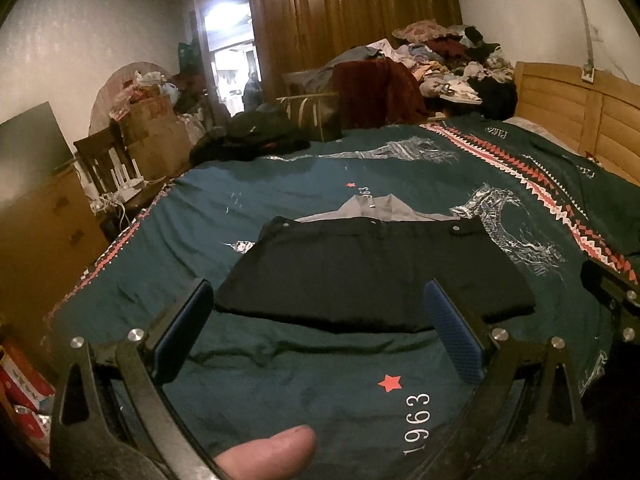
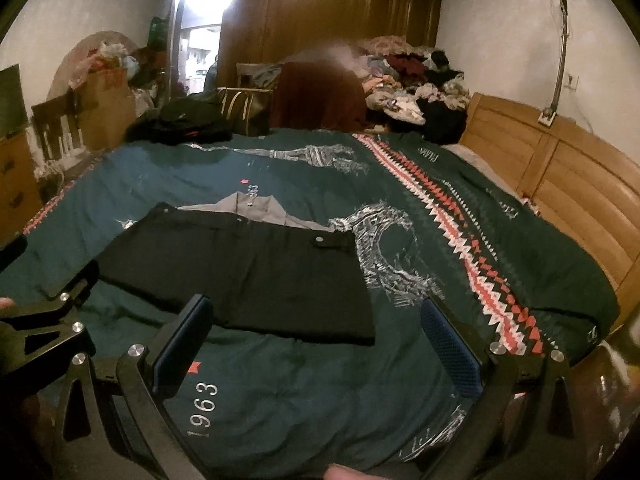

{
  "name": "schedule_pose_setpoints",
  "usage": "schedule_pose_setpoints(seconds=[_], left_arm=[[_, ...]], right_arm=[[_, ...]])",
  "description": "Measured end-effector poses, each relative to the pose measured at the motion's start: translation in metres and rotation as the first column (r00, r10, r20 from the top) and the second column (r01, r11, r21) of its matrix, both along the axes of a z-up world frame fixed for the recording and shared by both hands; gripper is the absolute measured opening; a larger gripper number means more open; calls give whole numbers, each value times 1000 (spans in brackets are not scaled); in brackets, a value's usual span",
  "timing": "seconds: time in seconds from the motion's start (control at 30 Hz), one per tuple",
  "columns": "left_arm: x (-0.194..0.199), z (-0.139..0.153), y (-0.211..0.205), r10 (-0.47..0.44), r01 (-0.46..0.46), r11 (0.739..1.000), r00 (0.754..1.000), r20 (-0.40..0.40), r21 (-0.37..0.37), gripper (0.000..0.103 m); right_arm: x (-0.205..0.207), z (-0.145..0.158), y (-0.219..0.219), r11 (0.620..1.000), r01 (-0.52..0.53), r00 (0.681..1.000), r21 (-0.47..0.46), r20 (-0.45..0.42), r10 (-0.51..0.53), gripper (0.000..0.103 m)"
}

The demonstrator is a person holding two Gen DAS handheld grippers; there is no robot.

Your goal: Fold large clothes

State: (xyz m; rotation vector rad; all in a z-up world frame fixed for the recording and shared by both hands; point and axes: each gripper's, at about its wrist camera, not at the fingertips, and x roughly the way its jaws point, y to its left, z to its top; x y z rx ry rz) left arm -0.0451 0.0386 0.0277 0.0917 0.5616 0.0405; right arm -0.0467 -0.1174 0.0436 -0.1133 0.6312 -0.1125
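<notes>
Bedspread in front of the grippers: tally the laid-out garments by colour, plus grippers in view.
Black folded garments: 1, the black folded garment lying flat on the dark green printed bedspread.
Grey garments: 1, the grey collared garment, partly under the black one's far edge.
Grippers, both open and empty: 2, left gripper, right gripper.
Total: 4

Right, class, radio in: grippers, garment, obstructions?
Left gripper open, empty. Right gripper open, empty. Folded black garment flat on dark green printed bedspread. Nothing in the way.
</notes>
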Motion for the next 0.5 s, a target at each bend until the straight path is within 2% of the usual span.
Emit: schedule_pose_setpoints(seconds=[0.27, 0.5], left_arm=[[15, -13, 7, 27, -28, 1000, 995, -99, -3, 103], [16, -14, 5, 18, -19, 1000, 992, -128, -6, 103]], right_arm=[[4, -10, -2, 999, -4, 999, 39, -50, 6, 103], [8, -22, -6, 998, 15, 996, 67, -92, -9, 103]])
